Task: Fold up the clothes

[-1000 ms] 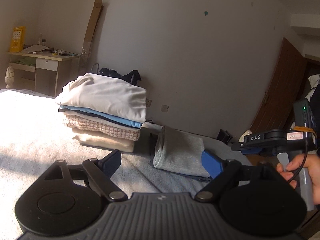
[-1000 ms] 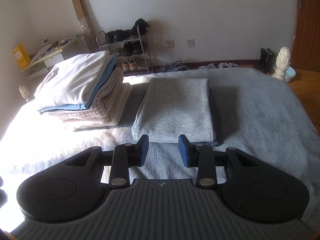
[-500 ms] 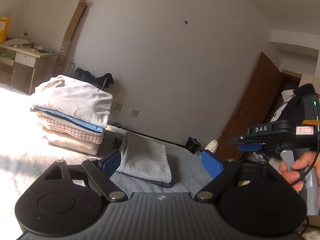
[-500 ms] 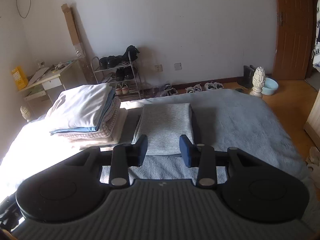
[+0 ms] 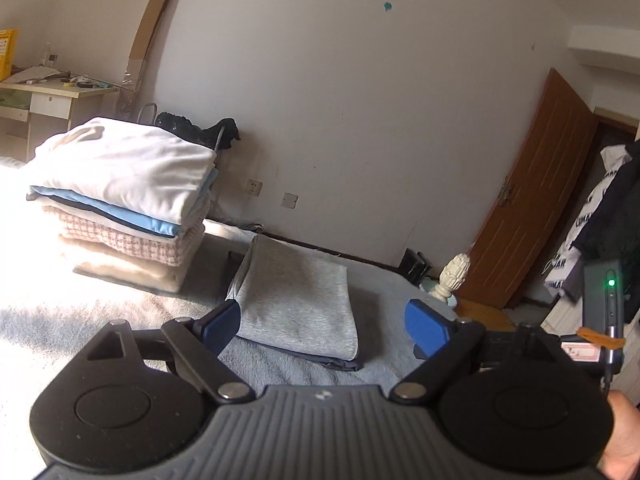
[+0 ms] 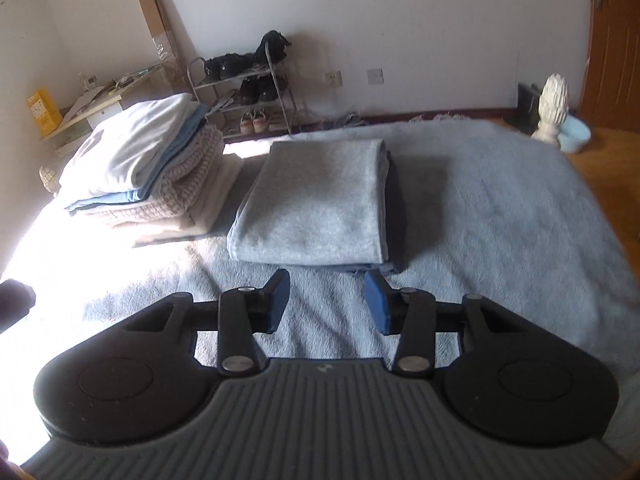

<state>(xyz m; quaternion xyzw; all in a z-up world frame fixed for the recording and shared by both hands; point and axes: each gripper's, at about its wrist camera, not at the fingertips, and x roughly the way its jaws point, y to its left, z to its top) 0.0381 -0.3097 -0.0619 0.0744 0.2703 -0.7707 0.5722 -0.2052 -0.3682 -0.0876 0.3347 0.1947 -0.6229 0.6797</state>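
A folded grey garment (image 6: 320, 200) lies on the blue-grey bed blanket (image 6: 500, 220), on top of a dark folded piece whose edge shows underneath. To its left stands a stack of folded clothes (image 6: 148, 168) with a white one on top. My right gripper (image 6: 327, 282) hovers just short of the grey garment's near edge; its jaws are opening and nothing is between them. My left gripper (image 5: 322, 314) is wide open and empty, facing the grey garment (image 5: 296, 296) from its left front corner, with the stack (image 5: 120, 200) to the left.
A shoe rack (image 6: 248, 84), a desk (image 5: 48, 92) and a leaning cardboard strip (image 5: 148, 28) stand by the far wall. A white bedpost finial (image 6: 552, 108) marks the bed's far right corner. A wooden door (image 5: 528, 208) is at the right. A hand (image 5: 620, 440) shows at the lower right.
The right gripper pulled back, then came down close to the grey garment again with its fingers further apart. The left view swung right and has settled nearer the garment, jaws still wide.
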